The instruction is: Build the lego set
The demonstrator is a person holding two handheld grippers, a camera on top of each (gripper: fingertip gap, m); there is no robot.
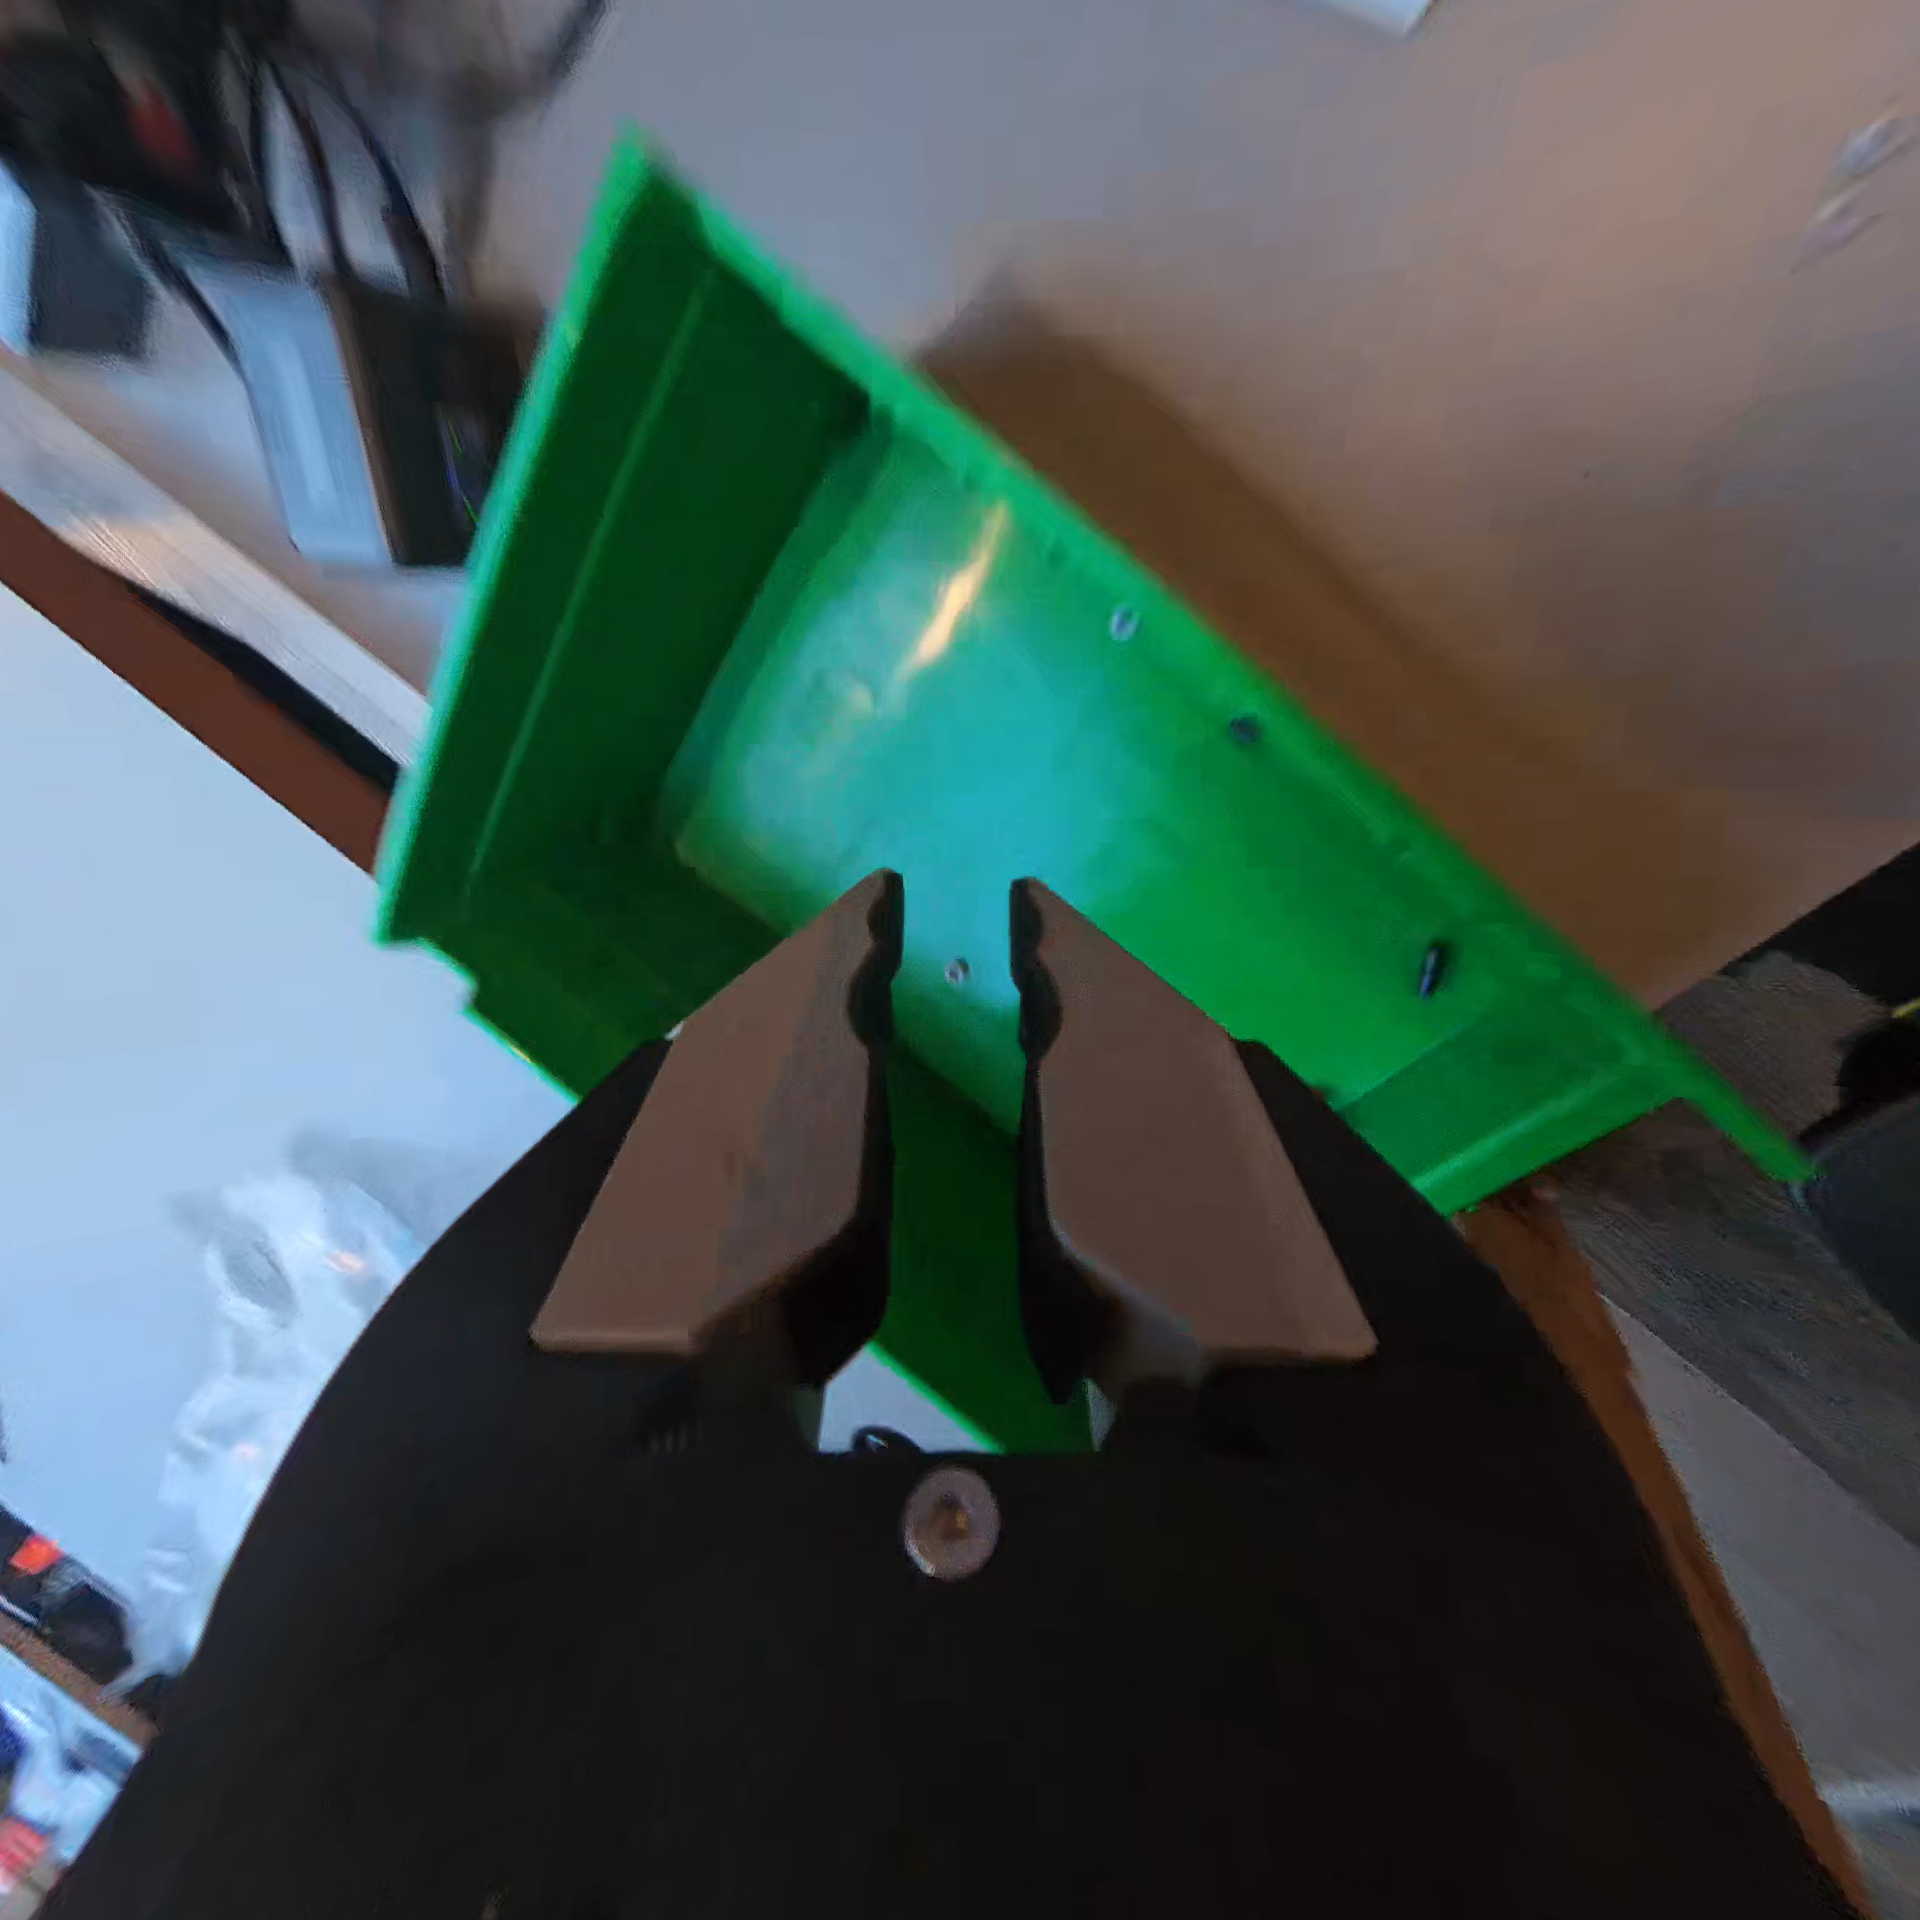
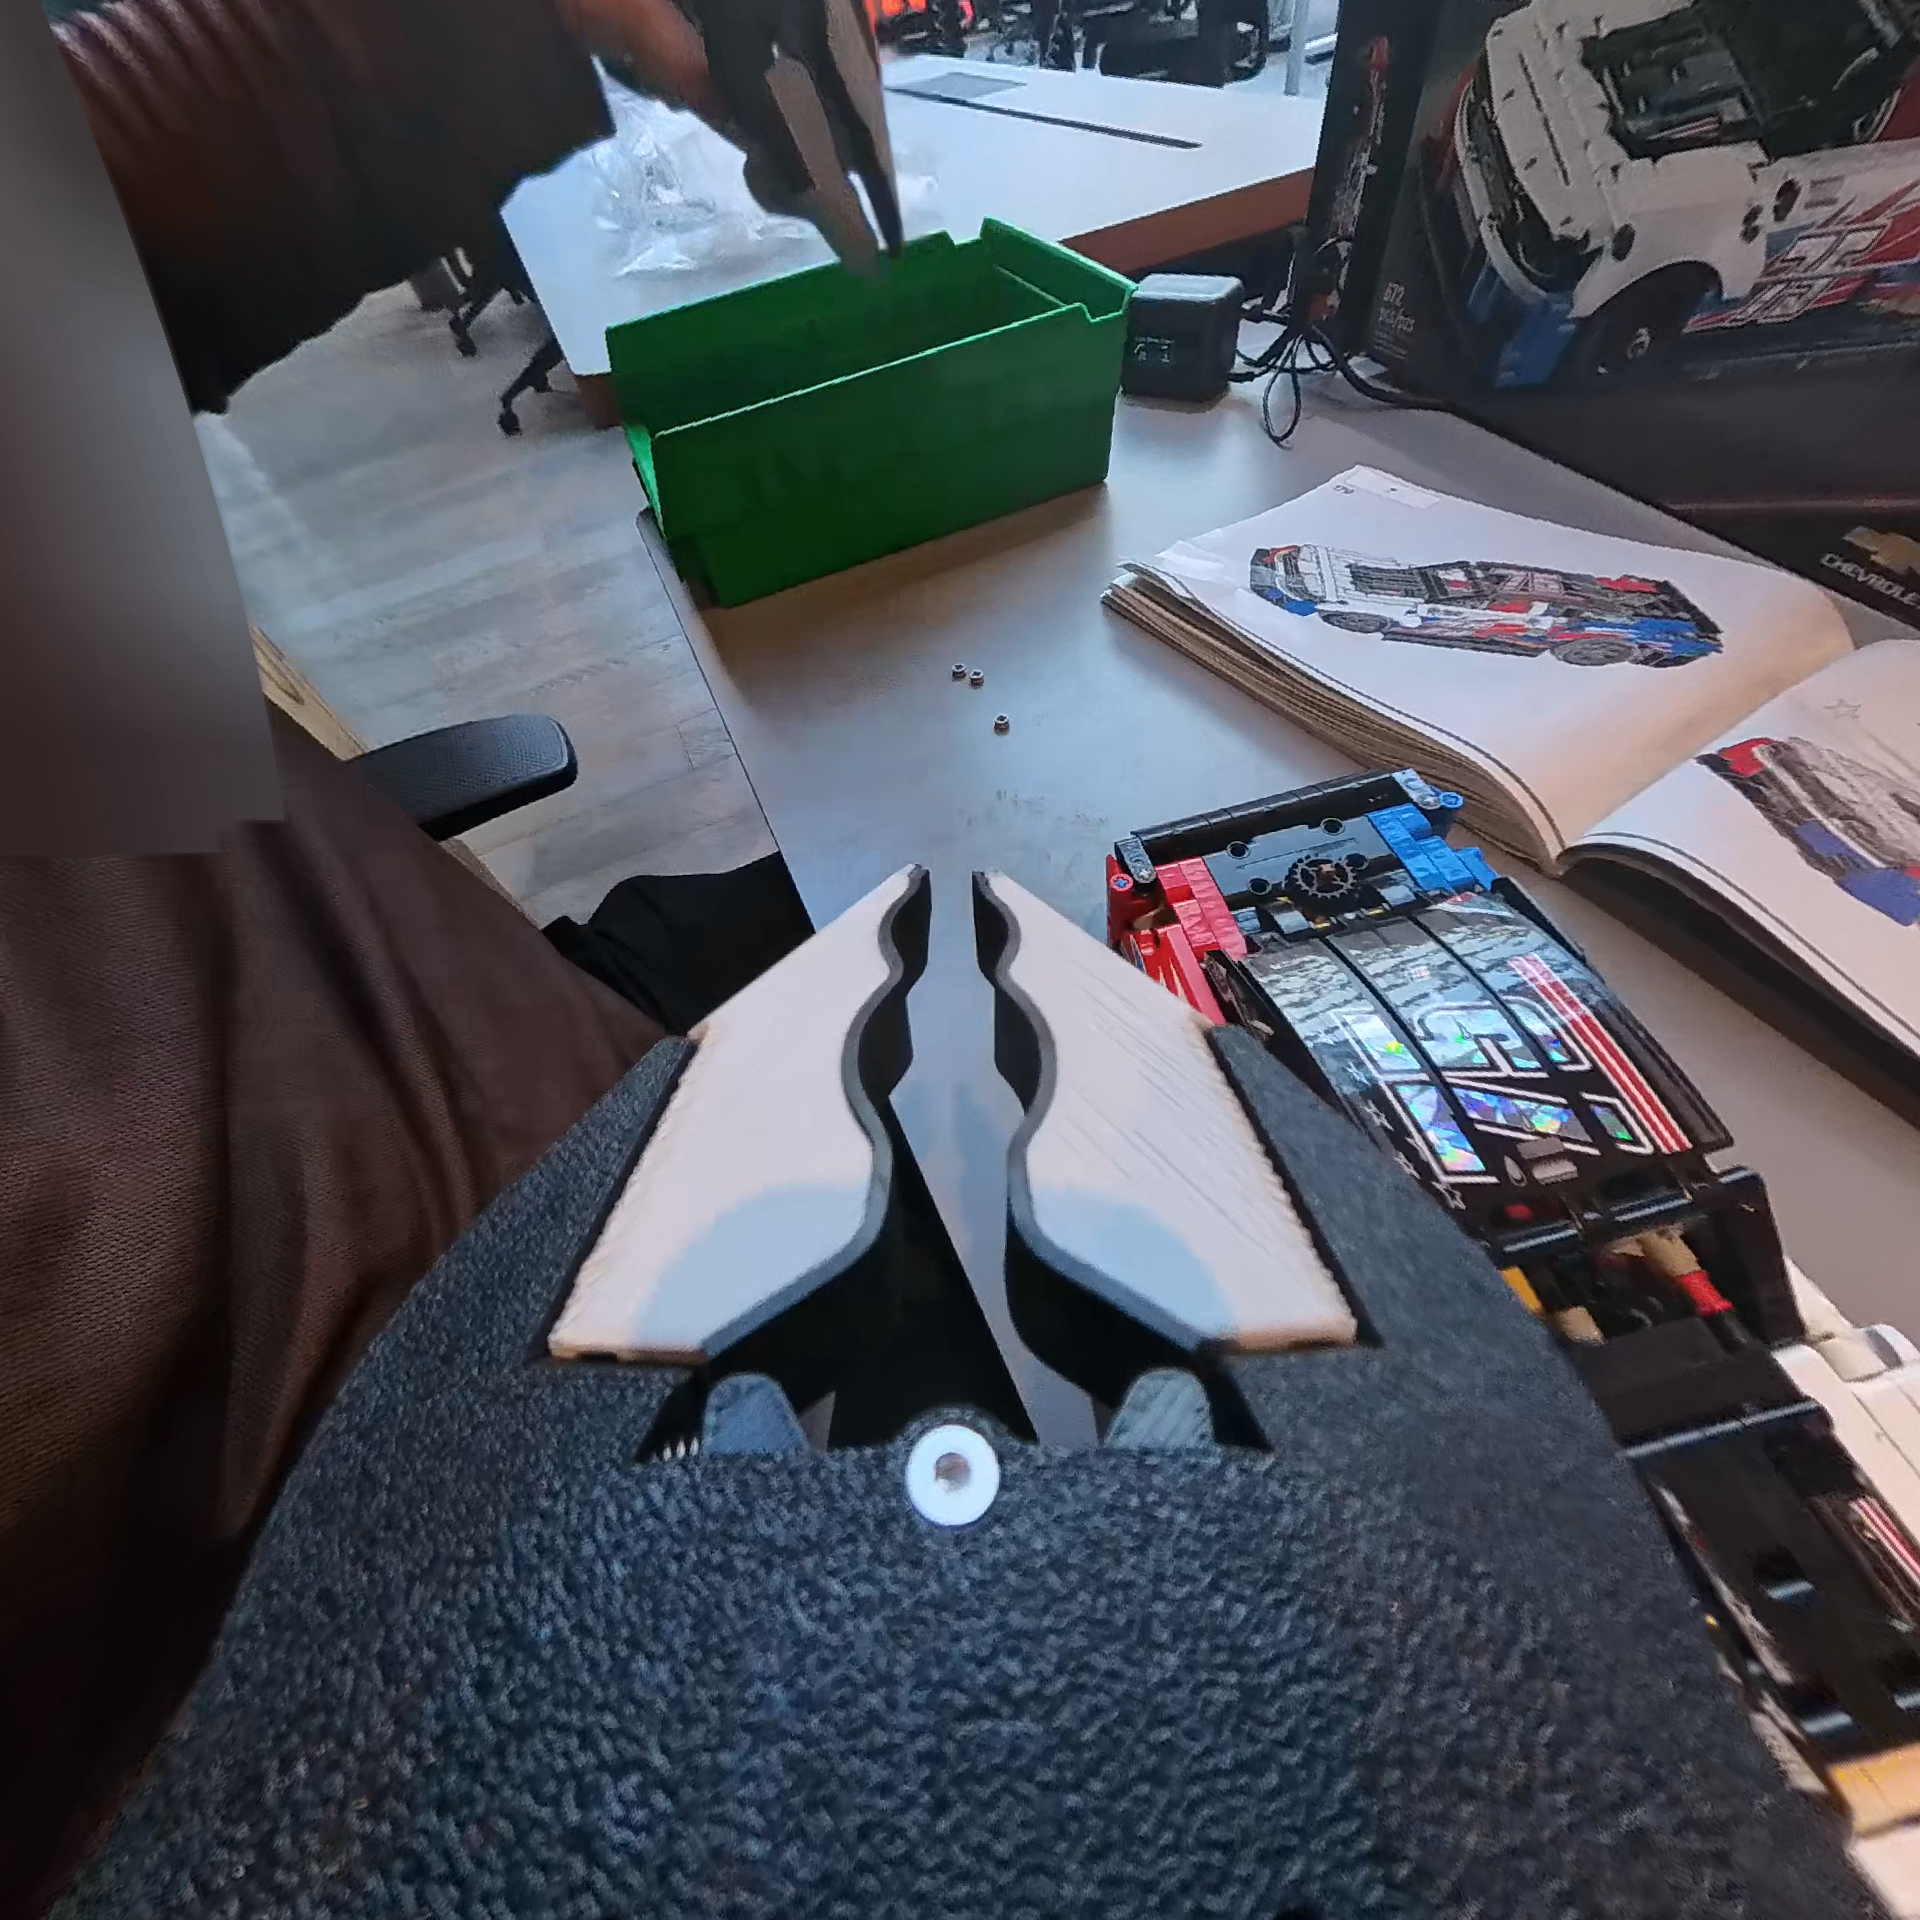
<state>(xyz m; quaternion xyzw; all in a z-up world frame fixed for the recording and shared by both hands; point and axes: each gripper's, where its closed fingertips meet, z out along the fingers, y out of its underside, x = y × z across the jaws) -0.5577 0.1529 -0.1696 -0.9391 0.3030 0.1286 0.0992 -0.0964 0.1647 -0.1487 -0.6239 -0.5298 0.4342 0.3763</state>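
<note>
The left gripper [image 1: 954,894] points down into the green bin [image 1: 582,644], which fills the middle of the left wrist view. Its fingers are a little apart, with a narrow gap, and nothing is between them. On the bin floor lie a few very small parts: a pale piece [image 1: 957,970] just between the fingertips, and a dark pin [image 1: 1433,966] to the right, close to the wall. This view is blurred, so I cannot say exactly what kind of pieces they are.

In the right wrist view the right gripper [image 2: 951,883] hovers above the table [image 2: 883,779], with its fingers also slightly spread and empty. The half-built car [image 2: 1455,1039] lies at the right of the frame, touching nothing but the table. Three tiny dark pieces [image 2: 977,681] sit on the table between the bin and the car, and the open instruction book [image 2: 1507,665] is at the upper right.

I think the small pieces are light, hard and smooth, so they can slip or jump away; a pinch across the sides with only the fingertips seems best. The car looks stiff but can break apart, so I would hold it on the solid black frame, not on the curved stickered panels.
</note>
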